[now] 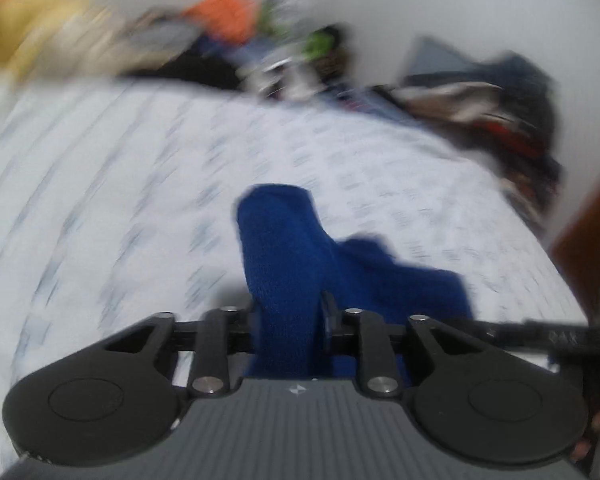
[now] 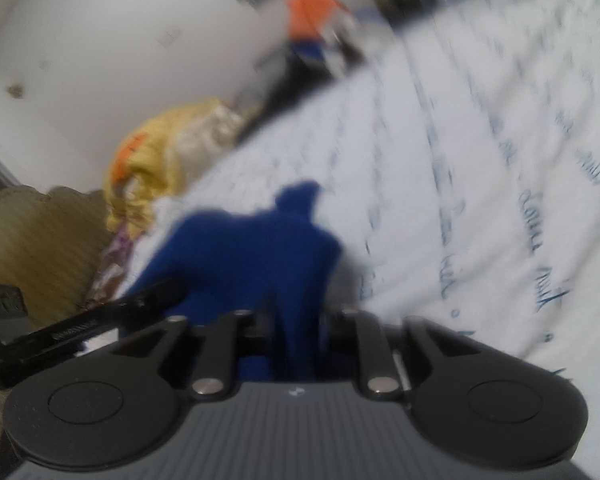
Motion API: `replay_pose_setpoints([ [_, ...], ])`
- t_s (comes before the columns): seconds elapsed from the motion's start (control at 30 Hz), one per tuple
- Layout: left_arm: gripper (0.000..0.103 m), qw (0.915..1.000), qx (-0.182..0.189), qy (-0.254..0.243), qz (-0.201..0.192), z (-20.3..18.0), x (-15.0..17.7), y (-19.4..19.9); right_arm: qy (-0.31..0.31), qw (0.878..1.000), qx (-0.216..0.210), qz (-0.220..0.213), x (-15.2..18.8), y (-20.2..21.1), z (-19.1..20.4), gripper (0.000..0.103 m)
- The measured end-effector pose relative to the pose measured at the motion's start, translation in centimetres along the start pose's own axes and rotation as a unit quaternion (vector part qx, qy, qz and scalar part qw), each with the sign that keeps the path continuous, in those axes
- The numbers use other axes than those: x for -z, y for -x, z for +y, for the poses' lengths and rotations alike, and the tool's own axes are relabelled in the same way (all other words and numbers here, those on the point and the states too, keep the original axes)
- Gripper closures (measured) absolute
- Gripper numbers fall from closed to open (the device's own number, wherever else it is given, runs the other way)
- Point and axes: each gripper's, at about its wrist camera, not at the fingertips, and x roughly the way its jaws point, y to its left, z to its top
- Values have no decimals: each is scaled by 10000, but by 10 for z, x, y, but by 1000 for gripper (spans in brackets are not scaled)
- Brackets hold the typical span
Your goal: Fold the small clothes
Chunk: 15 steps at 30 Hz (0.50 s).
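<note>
A small blue knitted garment [image 1: 292,248] is held above a white printed bedsheet [image 1: 120,184]. My left gripper [image 1: 290,320] is shut on one part of it; the cloth bulges up between the jaws and trails to the right. My right gripper [image 2: 296,320] is shut on another part of the same blue garment [image 2: 252,256], which bunches in front of the jaws. The left gripper's body shows at the left of the right wrist view [image 2: 60,332]. Both views are motion-blurred.
The bedsheet [image 2: 480,160] fills most of both views. A pile of dark clothes [image 1: 500,112] lies at the far right; orange and yellow items [image 1: 228,8] lie along the wall. A yellow bag [image 2: 156,160] and a tan cushion [image 2: 40,240] sit at the bed's edge.
</note>
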Motion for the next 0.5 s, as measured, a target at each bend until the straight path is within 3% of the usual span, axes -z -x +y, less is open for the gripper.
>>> replay_pose_setpoints([
  [0.03,68,9998,153,75,45,8,8,6,-45,9998,178,37,3,1,-1,41],
  [0.07,58,9998,203,63,48,15,21,16,-9,9999,166,29,8,7,-2,38],
  [0.13,48,9988,351,211,254,29,48,30,44,9998,-44,165,25,22,-8,38],
  [0.23,50,9904,777,784,827,46,86,31,-102,9980,-139,605,62,36,-15,38],
  [0.33,53,9869,1068,975,709,47,101,39,21,9979,-245,606,87,43,-9,38],
  [0.37,70,9859,1103,1017,748,44,102,37,93,9978,-265,596,92,42,-3,41],
  [0.4,86,9851,1113,1004,843,41,102,33,178,9974,-305,626,95,39,3,65],
  [0.43,93,9867,1018,927,864,38,104,29,275,9965,-315,727,98,33,9,82],
  [0.47,94,9884,929,869,833,34,103,32,476,9960,-127,746,99,28,16,89],
  [0.5,94,9895,921,786,784,30,103,41,645,9955,-68,696,100,31,21,89],
])
